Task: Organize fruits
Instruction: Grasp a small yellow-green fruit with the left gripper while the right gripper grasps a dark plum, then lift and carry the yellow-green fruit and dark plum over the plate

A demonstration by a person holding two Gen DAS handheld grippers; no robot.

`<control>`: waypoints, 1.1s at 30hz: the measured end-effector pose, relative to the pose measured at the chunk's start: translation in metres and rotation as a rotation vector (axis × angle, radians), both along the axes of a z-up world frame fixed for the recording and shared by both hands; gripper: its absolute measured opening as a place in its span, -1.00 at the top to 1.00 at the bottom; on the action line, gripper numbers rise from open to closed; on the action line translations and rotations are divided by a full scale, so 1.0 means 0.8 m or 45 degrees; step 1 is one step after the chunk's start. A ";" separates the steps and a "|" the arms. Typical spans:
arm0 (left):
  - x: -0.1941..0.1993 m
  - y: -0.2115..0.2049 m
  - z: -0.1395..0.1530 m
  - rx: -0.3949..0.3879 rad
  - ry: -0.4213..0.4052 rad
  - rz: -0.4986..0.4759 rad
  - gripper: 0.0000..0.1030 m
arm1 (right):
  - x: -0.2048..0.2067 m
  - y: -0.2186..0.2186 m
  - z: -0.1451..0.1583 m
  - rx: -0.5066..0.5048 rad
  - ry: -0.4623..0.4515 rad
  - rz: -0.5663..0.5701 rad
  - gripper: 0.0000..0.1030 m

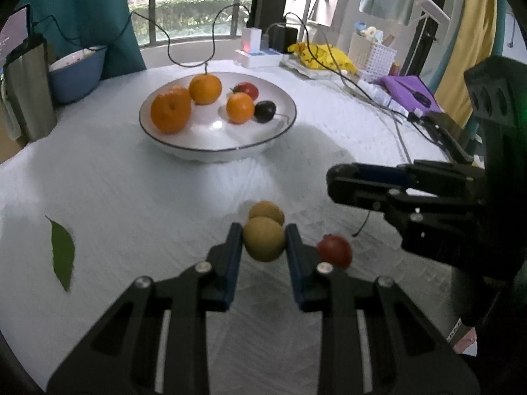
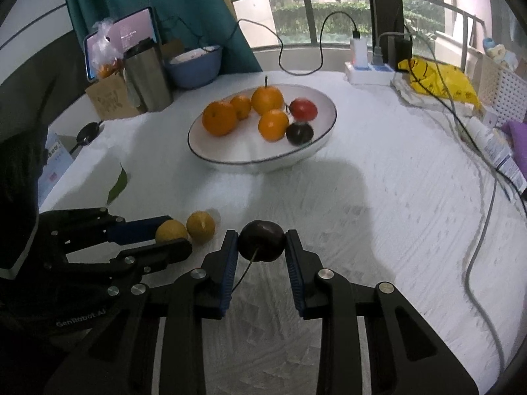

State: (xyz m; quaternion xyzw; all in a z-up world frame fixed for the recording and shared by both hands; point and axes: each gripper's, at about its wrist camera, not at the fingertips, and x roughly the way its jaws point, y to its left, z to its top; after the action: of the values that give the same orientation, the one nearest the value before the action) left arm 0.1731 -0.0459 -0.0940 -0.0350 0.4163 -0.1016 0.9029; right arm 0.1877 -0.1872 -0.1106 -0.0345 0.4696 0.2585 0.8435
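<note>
My left gripper (image 1: pixel 264 242) is shut on a yellow-brown fruit (image 1: pixel 263 243) low over the white tablecloth; a second one (image 1: pixel 267 211) lies just behind it and a small red fruit (image 1: pixel 334 250) to its right. My right gripper (image 2: pixel 262 243) is shut on a dark plum (image 2: pixel 262 240) with a stem. A white bowl (image 2: pixel 316 151) with a dark rim holds several oranges (image 2: pixel 219 118), a red tomato (image 2: pixel 303 109) and a dark plum (image 2: pixel 299 133). In the right wrist view the left gripper (image 2: pixel 173 240) holds the yellow fruit (image 2: pixel 169 230) at the left.
A green leaf (image 1: pixel 62 253) lies on the cloth at the left. A steel tumbler (image 2: pixel 148 79), a blue bowl (image 2: pixel 194 65) and a tablet (image 2: pixel 122 38) stand at the back left. A power strip (image 2: pixel 369 70), cables (image 2: pixel 474 247), a yellow bag (image 2: pixel 441 79) and a white basket (image 1: pixel 372 56) fill the back right.
</note>
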 end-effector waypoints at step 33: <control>0.069 0.042 0.034 -0.048 -0.116 0.047 0.47 | 0.068 0.035 0.023 -0.012 -0.057 0.045 0.40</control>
State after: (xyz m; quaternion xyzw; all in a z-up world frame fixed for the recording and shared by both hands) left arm 0.2286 -0.0125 -0.0667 -0.0550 0.3720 -0.0943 0.9218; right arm 0.2420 -0.1591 -0.0924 -0.0523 0.4512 0.2702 0.8489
